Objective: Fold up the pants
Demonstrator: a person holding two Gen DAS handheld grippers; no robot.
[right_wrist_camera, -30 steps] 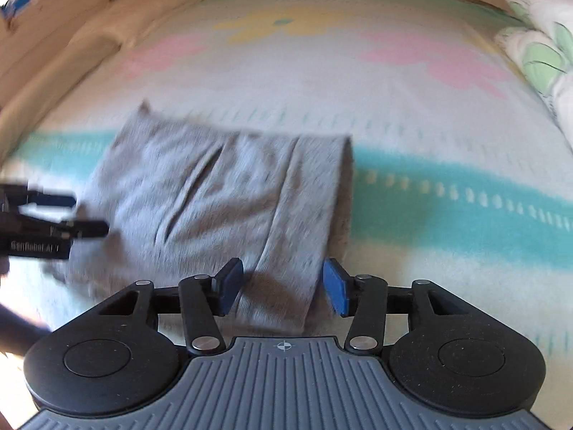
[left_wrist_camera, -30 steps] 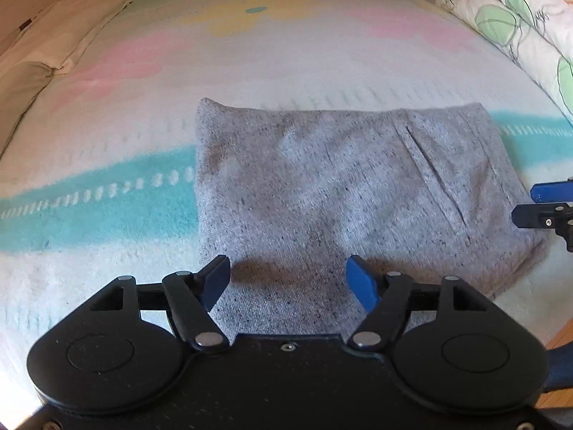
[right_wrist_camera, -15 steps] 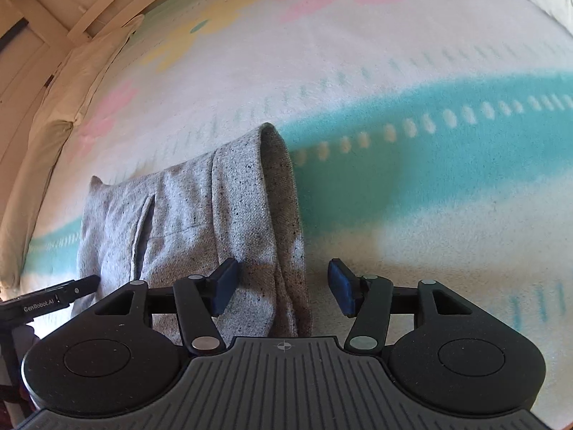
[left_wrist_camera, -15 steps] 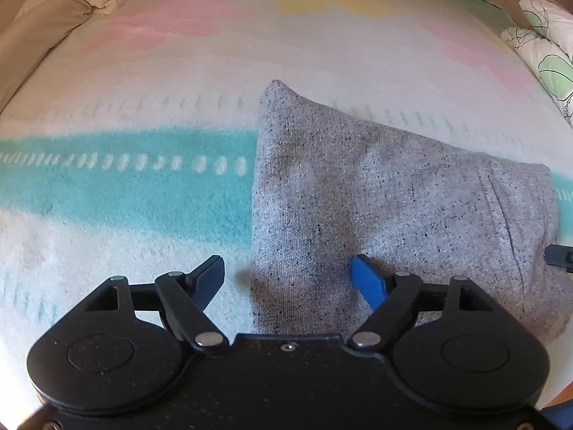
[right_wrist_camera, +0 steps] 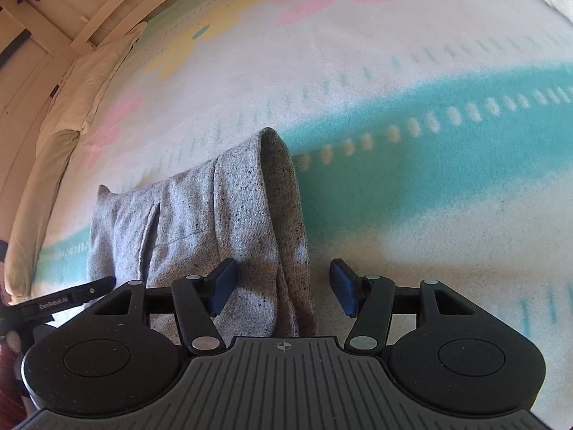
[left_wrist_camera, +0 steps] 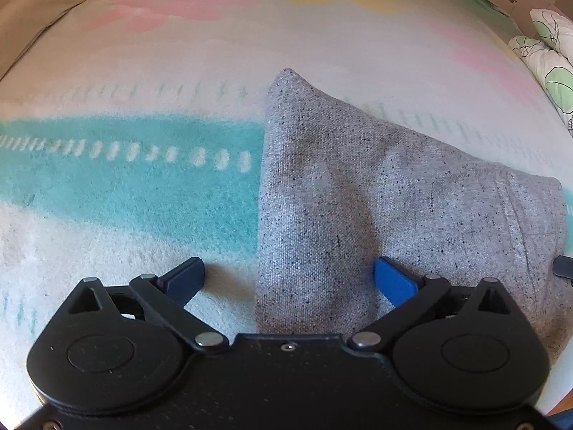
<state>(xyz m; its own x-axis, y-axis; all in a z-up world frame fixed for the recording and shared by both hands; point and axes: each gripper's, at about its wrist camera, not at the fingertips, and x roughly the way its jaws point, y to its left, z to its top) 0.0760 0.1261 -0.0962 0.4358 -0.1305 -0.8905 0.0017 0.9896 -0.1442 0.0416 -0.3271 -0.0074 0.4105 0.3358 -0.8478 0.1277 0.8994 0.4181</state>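
The grey speckled pants (left_wrist_camera: pixel 376 197) lie folded into a thick rectangle on the bed blanket; they also show in the right wrist view (right_wrist_camera: pixel 222 215). My left gripper (left_wrist_camera: pixel 290 279) is open, its jaws straddling the near left corner of the bundle. My right gripper (right_wrist_camera: pixel 283 286) is open, its jaws straddling the near right corner, where the folded edge layers show. The left gripper's tip (right_wrist_camera: pixel 71 295) shows at the right wrist view's left edge. The right gripper's tip (left_wrist_camera: pixel 564 271) shows at the left wrist view's right edge.
The blanket (left_wrist_camera: pixel 143 179) is white with a teal band, pink and yellow flowers. A beige pillow (right_wrist_camera: pixel 61 150) lies by the wooden bed frame. A leaf-print pillow (left_wrist_camera: pixel 548 61) lies at the far right.
Both grippers have swung outward to the two near corners of the folded pants and come in close. The pants have not moved. Both stay open.
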